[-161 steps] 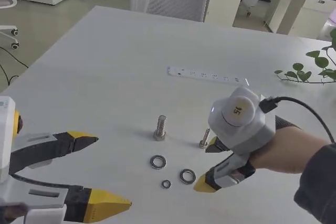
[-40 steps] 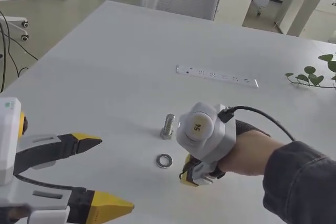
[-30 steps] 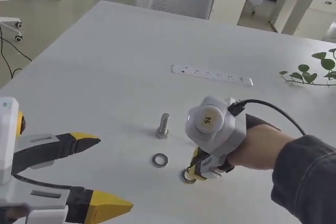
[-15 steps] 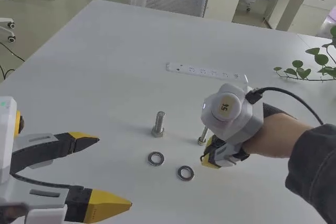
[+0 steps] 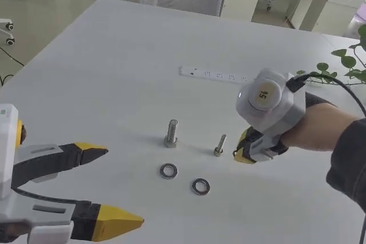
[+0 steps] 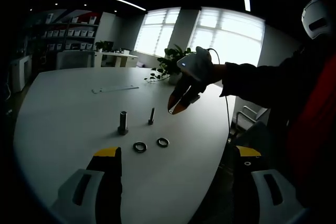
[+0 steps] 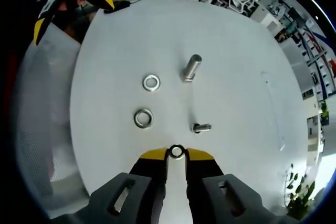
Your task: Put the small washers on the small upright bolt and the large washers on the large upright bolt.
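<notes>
White table (image 5: 114, 55) — large bolt (image 5: 171, 134), small bolt (image 5: 219, 145), two washers (image 5: 168, 171), power strip (image 5: 214, 75).

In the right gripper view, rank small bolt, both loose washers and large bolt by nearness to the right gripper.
1. Small bolt, just right of the right gripper holding a small washer.
2. Nearer washer, left.
3. Farther washer and large bolt, beyond: too close to call.

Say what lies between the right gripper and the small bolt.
Only bare table, in the right gripper view; the right gripper, shut on a small washer, faces the small bolt.
</notes>
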Motion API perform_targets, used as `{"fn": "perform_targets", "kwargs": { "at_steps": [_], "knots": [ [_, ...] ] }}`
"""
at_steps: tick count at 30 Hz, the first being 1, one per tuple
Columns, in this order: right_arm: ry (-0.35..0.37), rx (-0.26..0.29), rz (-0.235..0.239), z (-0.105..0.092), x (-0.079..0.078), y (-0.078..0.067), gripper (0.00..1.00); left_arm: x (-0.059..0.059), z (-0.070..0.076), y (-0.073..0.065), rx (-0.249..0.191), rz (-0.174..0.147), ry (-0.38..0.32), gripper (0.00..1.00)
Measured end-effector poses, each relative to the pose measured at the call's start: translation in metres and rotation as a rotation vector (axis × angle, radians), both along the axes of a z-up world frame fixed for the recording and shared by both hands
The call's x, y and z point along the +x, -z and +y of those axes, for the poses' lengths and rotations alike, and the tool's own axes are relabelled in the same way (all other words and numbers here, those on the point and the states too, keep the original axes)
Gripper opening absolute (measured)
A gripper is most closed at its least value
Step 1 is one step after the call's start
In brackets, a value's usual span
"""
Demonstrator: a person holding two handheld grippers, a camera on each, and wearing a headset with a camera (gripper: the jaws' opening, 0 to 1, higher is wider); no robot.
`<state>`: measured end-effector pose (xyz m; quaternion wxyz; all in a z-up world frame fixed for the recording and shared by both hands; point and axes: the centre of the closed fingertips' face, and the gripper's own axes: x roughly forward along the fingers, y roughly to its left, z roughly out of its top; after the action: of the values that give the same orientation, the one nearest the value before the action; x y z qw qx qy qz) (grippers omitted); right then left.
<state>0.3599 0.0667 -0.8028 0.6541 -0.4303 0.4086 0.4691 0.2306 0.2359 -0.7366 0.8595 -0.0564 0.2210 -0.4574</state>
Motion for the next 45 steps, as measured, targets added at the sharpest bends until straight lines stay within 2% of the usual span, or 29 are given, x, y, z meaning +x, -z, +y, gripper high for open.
{"fn": "perform_targets", "kwargs": {
  "at_steps": [12, 20, 29, 33, 45],
  "knots": [
    [-0.016, 0.0, -0.045, 0.009, 0.019, -0.019, 0.14, -0.001, 0.002, 0.001, 0.006, 0.004, -0.008, 0.87],
    [-0.038, -0.012, -0.054, 0.014, 0.027, -0.021, 0.14, -0.001, 0.004, 0.002, 0.006, 0.009, -0.017, 0.87],
    [-0.054, -0.022, -0.04, 0.02, 0.036, -0.013, 0.14, 0.0, 0.005, 0.004, 0.009, 0.019, -0.023, 0.87],
    [-0.06, -0.029, -0.031, 0.02, 0.04, -0.005, 0.14, 0.002, 0.007, 0.004, 0.01, 0.022, -0.028, 0.88],
    [-0.074, -0.045, -0.008, 0.021, 0.044, 0.003, 0.14, 0.005, 0.01, 0.006, 0.016, 0.025, -0.044, 0.88]
  ]
}}
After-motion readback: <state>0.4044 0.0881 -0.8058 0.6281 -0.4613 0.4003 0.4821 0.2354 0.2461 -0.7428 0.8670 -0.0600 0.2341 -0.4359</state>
